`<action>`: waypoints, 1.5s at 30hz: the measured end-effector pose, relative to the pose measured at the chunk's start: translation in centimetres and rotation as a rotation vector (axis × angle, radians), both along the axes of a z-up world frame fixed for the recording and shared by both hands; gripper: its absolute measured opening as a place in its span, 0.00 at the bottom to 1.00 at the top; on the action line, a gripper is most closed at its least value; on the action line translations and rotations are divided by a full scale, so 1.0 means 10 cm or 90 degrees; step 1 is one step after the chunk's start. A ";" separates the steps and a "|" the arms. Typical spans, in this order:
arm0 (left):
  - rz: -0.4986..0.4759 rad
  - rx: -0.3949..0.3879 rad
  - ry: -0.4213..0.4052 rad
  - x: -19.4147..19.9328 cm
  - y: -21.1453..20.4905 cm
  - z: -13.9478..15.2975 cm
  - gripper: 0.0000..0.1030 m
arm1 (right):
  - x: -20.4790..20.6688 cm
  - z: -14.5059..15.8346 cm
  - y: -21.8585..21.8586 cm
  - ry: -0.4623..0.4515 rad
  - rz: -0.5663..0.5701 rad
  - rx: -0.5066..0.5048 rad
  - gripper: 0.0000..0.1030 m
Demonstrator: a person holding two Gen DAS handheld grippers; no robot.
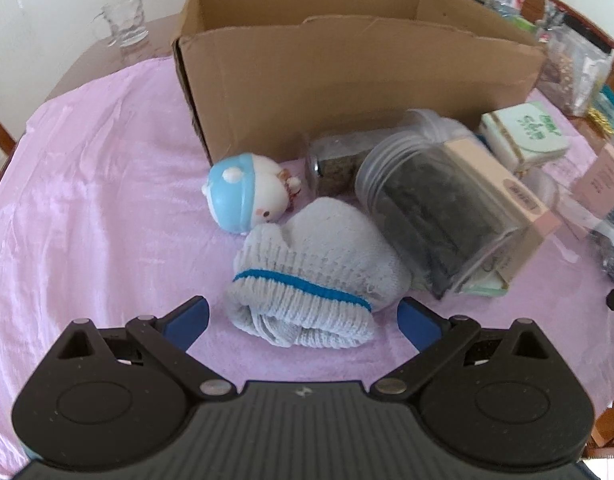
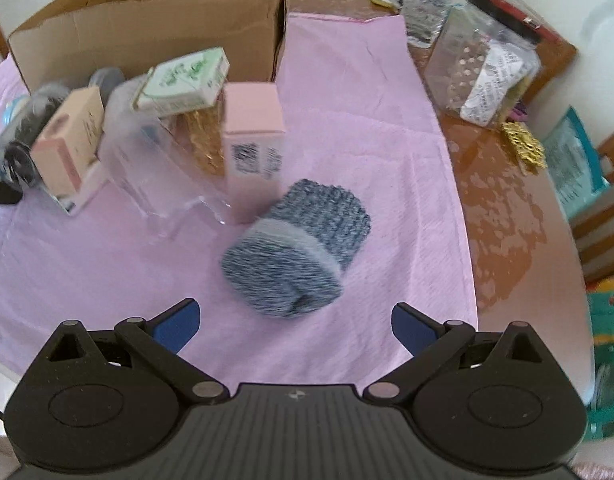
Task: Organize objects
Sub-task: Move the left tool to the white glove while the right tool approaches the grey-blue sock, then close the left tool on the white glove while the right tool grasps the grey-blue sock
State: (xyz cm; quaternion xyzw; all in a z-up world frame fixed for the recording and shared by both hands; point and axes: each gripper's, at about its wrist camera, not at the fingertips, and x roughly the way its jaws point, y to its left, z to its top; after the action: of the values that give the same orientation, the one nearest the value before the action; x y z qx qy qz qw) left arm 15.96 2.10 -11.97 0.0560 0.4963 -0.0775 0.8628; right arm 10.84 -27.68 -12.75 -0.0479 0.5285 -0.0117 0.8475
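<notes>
A rolled pale-blue sock bundle (image 1: 311, 280) with a bright blue stripe lies on the pink cloth, just ahead of my left gripper (image 1: 303, 316), which is open with its blue pads on either side of the bundle's near end. Behind it rest a white-and-blue toy figure (image 1: 247, 196) and a clear jar (image 1: 439, 216) on its side. An open cardboard box (image 1: 347, 76) stands at the back. In the right wrist view, a dark grey knitted sock roll (image 2: 299, 244) lies just ahead of my open right gripper (image 2: 295, 320). A pink carton (image 2: 253, 136) stands behind it.
A glass mug (image 1: 125, 20) sits at the far left on the wooden table (image 2: 503, 200). A green-and-white box (image 2: 187, 76), a clear plastic container (image 2: 147, 160), a large jar (image 2: 487, 64) and a bottle (image 2: 427, 4) crowd the right side. Chairs ring the table.
</notes>
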 end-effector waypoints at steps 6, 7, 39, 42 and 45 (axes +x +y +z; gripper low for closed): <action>0.040 -0.006 0.003 0.01 -0.03 -0.02 0.98 | 0.15 -0.08 -0.19 0.007 0.096 0.037 1.00; 0.044 -0.006 0.002 0.01 -0.03 -0.02 0.98 | 0.18 -0.08 -0.22 0.007 0.112 0.041 1.00; -0.071 0.034 -0.015 -0.01 0.07 0.00 0.98 | 0.05 -0.06 0.24 0.043 0.249 0.051 1.00; -0.092 0.028 -0.024 0.01 0.01 0.01 0.98 | -0.02 -0.06 0.21 0.021 0.250 0.055 1.00; -0.102 0.013 -0.026 0.01 -0.03 0.00 0.95 | -0.08 -0.07 0.18 0.004 0.253 0.059 1.00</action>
State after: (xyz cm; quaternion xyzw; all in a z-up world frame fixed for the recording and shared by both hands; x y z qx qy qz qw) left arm 16.07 1.78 -11.94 0.1057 0.4734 -0.1399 0.8632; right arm 10.02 -25.90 -13.41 -0.1124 0.5113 0.1804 0.8327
